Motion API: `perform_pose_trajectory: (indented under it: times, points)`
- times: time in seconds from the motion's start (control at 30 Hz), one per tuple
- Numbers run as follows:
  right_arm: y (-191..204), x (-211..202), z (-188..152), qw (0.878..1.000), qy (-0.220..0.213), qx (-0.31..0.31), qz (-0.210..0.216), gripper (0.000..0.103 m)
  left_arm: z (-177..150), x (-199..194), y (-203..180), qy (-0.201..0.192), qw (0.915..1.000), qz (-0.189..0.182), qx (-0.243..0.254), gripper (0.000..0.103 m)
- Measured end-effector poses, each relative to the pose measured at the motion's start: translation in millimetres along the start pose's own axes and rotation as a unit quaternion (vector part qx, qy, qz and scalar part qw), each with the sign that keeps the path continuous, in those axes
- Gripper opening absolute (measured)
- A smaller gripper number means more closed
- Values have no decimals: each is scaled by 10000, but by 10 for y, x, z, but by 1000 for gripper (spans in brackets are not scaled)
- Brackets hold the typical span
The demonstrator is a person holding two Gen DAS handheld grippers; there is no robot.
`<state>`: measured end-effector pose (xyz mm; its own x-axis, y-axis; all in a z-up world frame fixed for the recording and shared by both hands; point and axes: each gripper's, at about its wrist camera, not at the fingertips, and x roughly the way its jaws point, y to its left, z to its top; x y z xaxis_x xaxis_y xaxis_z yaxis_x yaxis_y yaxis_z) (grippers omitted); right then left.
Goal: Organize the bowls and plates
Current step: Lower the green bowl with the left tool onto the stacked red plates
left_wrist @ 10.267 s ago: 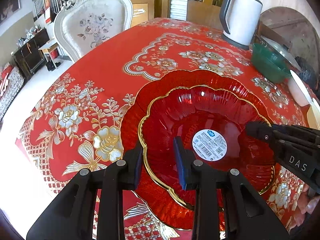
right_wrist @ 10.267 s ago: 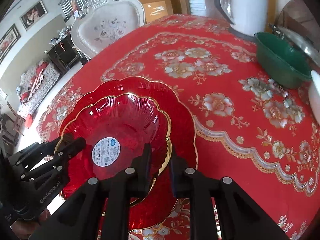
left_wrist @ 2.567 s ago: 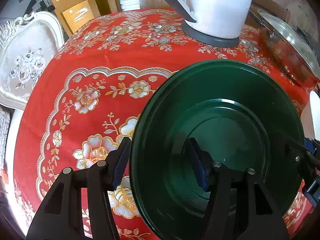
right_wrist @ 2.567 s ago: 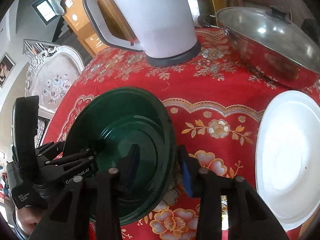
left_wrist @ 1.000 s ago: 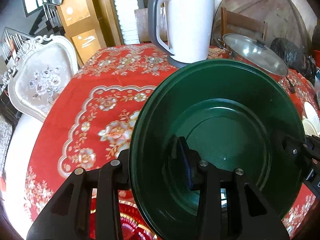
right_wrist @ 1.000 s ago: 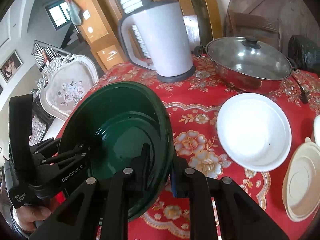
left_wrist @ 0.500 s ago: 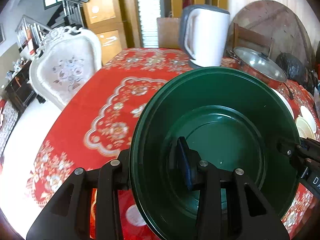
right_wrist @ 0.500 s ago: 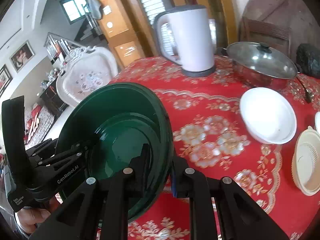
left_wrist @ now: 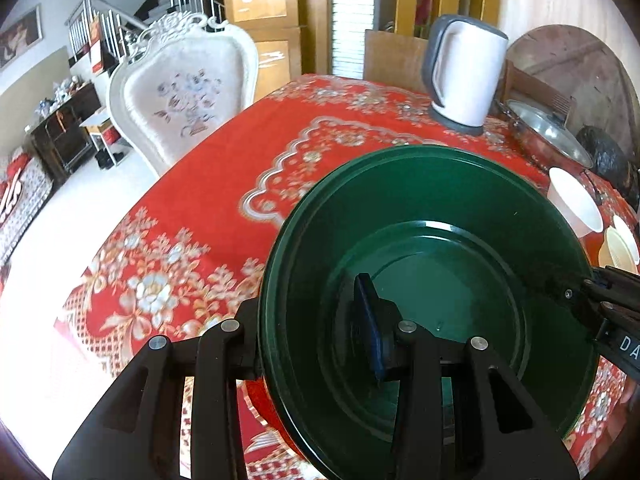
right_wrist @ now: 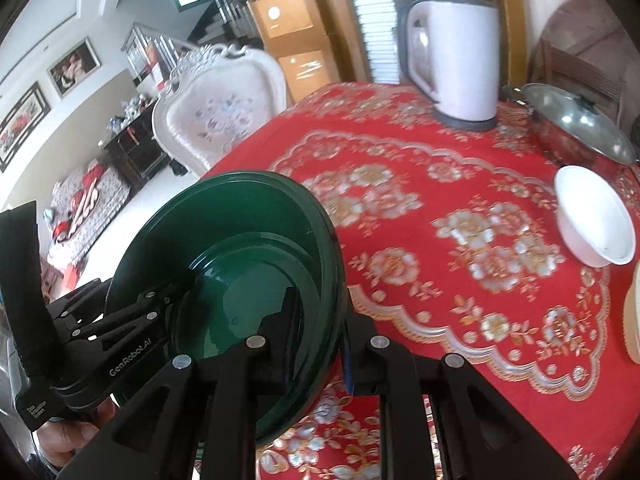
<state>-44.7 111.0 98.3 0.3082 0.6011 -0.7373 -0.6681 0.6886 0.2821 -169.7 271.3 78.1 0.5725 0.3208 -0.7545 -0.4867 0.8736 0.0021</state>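
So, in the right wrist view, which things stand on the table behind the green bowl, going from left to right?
White electric kettle → lidded steel pan → white bowl → cream dish cut off at the right edge.

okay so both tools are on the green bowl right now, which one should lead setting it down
Neither clearly, as it's a shared carry. The left tool clamps the green bowl's rim on one side and the right tool clamps the opposite side. If one must lead, probably left: open red tablecloth lies on its side.
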Motion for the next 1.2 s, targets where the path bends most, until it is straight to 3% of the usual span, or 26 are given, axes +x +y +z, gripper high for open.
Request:
perform_pose_trajectory:
  times: [0.37, 1.2]
  points:
    - [230, 128, -71, 9997, 175, -141, -4, 18, -109, 4, 198, 10, 9998, 5, -174, 37]
    - [263, 247, -85, 9996, 276, -84, -53, 20, -135, 118, 221, 15, 9998, 95, -168, 37]
